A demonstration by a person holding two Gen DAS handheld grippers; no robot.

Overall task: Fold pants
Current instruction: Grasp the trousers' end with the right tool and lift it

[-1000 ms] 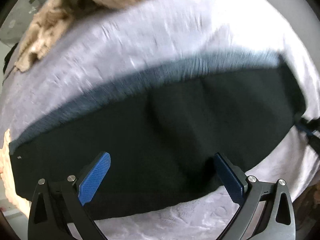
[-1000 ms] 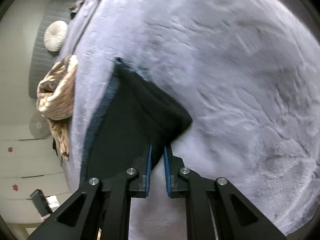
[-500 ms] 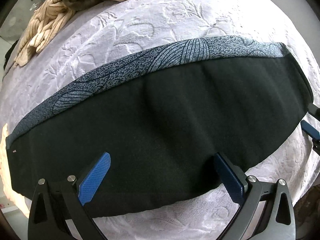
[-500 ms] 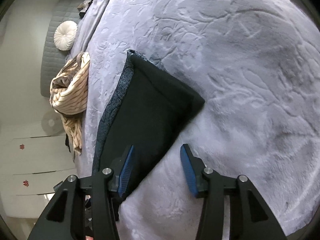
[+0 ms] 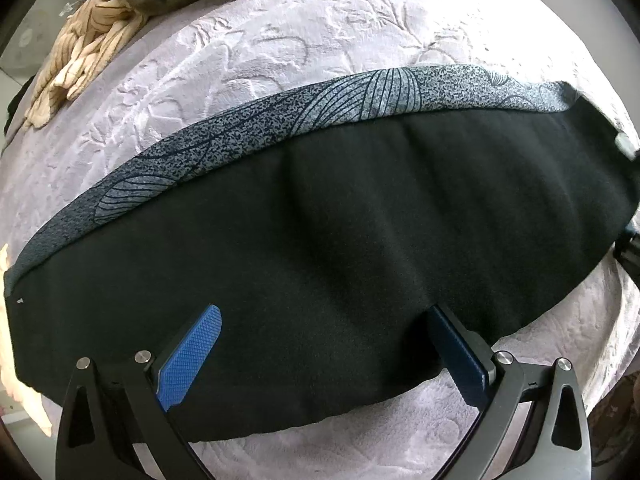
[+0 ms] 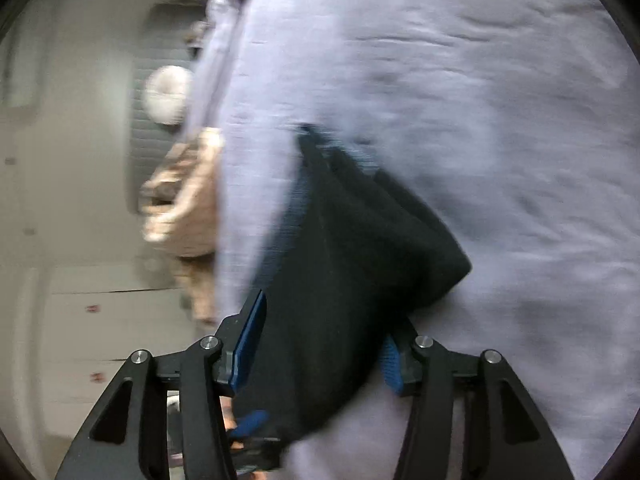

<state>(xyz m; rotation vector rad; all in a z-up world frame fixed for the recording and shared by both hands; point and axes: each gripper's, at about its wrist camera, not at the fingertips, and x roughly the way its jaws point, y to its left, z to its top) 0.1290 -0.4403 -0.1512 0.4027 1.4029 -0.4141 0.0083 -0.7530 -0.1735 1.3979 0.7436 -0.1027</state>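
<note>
One pair of dark pants (image 5: 340, 240) lies as a long folded band on the lavender embossed bedspread (image 5: 280, 60), its near edge running between the widely spread jaws of the left gripper (image 5: 328, 344), which hold nothing; a patterned grey strip (image 5: 280, 128) borders the far edge, with bare bedspread beyond it up to one striped beige garment (image 5: 100, 32). In the blurred right wrist view, the right gripper (image 6: 320, 348) has its jaws apart on either side of the pants' end (image 6: 352, 280), and open bedspread (image 6: 500, 120) stretches ahead and to their right. No writing is legible.
</note>
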